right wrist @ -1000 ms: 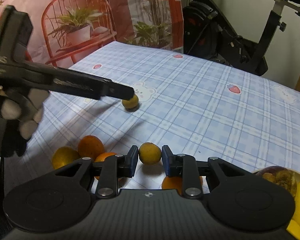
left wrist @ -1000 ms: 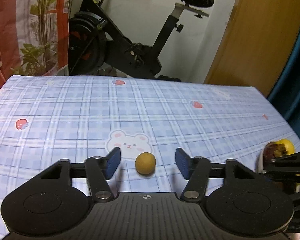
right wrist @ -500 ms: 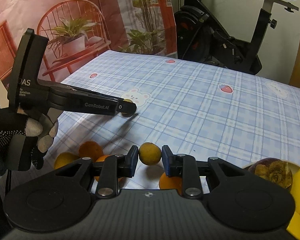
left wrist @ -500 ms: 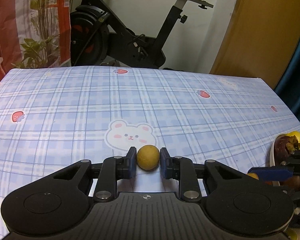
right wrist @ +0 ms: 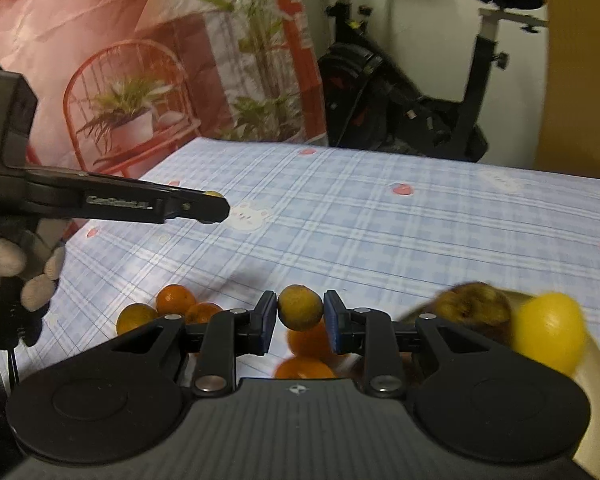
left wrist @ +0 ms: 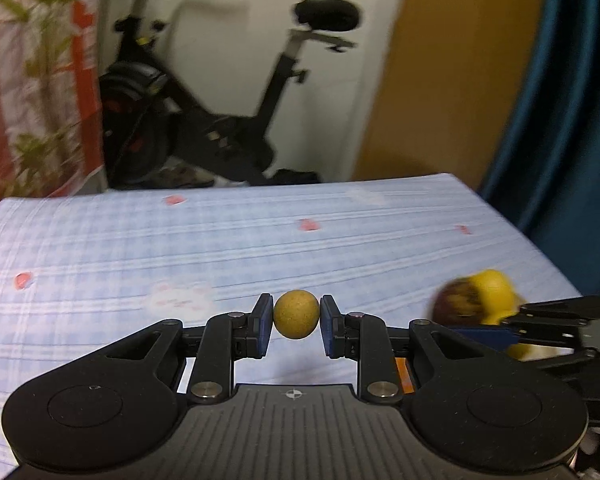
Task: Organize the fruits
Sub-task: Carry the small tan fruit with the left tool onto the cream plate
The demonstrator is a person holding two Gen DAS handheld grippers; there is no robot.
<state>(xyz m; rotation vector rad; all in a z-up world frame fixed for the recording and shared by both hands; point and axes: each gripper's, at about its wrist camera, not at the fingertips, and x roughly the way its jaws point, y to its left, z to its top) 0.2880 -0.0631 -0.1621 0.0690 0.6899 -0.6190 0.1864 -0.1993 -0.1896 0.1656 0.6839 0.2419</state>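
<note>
**Both hand-held grippers clamped on small fruits**

Left wrist view: We see the left hand-held gripper (left wrist: 296, 319) with its two blue pads pressed against a small round yellow-brown fruit (left wrist: 296, 314), one pad on each side. The fruit sits clear above the blue plaid tabletop (left wrist: 180, 248). At the right edge we see a brown fruit (left wrist: 458, 300) and a yellow fruit (left wrist: 494, 286), both blurred, with the right hand-held gripper (left wrist: 480, 334) reaching across just below them. An exercise bike (left wrist: 220, 120) stands behind the tabletop.

Right wrist view: We see the right hand-held gripper (right wrist: 300, 316) clamped on a second small yellow-green fruit (right wrist: 300, 307), held between its blue pads above the tabletop (right wrist: 380, 232). Below it, several orange fruits (right wrist: 176, 300) lie loose on the tabletop. To the right, a plate (right wrist: 596, 380) carries a brown fruit (right wrist: 474, 306) touching a yellow fruit (right wrist: 548, 330). At the left, a gloved hand (right wrist: 16, 272) carries the left hand-held gripper (right wrist: 214, 206), with its fruit barely showing at the tip.
</note>
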